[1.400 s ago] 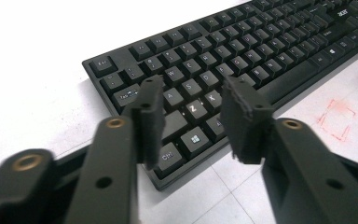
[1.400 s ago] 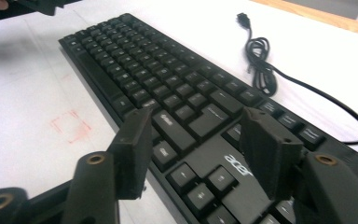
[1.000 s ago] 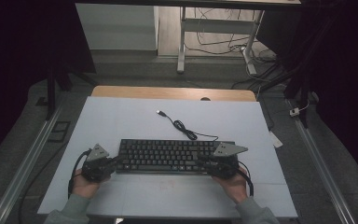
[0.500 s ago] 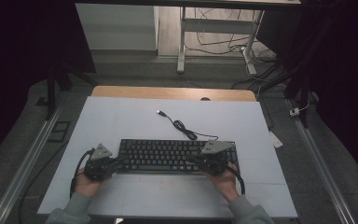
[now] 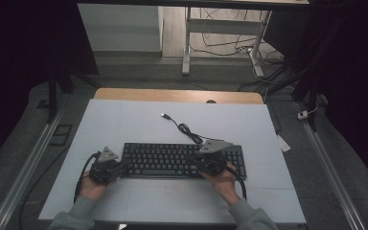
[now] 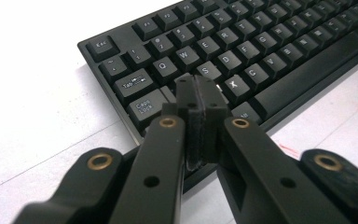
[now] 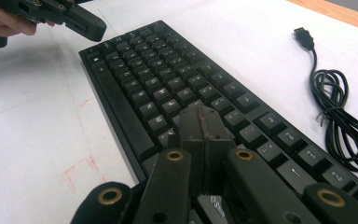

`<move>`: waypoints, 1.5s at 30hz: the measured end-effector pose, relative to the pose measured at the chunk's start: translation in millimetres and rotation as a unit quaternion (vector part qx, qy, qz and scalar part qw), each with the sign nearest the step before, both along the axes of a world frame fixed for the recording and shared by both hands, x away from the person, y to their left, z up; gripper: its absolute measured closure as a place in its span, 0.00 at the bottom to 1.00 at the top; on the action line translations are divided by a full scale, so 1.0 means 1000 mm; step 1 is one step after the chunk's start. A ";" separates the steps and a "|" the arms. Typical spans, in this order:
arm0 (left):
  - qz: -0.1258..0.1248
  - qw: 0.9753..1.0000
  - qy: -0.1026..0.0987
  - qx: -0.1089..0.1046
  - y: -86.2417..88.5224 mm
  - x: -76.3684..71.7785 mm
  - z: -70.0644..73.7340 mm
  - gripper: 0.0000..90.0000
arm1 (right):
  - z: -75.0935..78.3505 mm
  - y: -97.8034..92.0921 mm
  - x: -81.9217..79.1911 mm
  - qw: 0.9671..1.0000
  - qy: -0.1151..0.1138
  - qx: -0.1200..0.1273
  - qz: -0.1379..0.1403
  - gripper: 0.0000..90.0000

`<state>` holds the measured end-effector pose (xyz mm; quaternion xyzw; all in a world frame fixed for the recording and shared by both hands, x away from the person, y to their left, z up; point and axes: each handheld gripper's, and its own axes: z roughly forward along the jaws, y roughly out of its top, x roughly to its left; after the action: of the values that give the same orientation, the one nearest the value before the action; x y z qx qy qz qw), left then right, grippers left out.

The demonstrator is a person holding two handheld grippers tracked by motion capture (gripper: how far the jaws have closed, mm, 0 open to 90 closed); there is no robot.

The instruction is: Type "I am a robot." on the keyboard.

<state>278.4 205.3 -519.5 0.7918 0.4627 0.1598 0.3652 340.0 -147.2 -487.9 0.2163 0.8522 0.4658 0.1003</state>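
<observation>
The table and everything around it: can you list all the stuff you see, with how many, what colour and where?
keyboard: one, black, near middle of the table
cable: one, black, coiled behind the keyboard, plug lying loose
table: one, white top with a wooden far edge
desk legs: pale, on the floor beyond the table, wires by them
rails: two, grey metal, either side of the table
left gripper: one, black, jaws closed, over the keyboard's left end
right gripper: one, black, jaws closed, over the keyboard's right part
hands: two, at the near edge
</observation>
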 end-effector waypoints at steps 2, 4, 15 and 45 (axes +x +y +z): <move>0.000 1.000 0.000 0.001 0.000 0.001 -0.001 0.98 | -0.001 0.004 0.002 1.000 0.000 0.002 -0.001 0.99; 0.003 1.000 0.005 0.003 0.000 0.003 -0.003 0.98 | -0.002 0.007 0.005 1.000 0.002 0.002 -0.001 0.99; 0.006 1.000 0.010 0.010 0.000 0.006 -0.007 0.98 | -0.005 0.016 0.012 1.000 0.007 -0.003 -0.005 0.99; 0.004 1.000 0.012 0.013 -0.001 0.008 -0.010 0.98 | -0.017 0.046 0.027 0.999 0.019 -0.032 -0.006 0.99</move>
<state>286.1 204.4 -529.1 0.7965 0.4683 0.1577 0.3485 366.8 -101.5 -505.4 0.2265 0.8671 0.4337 0.0936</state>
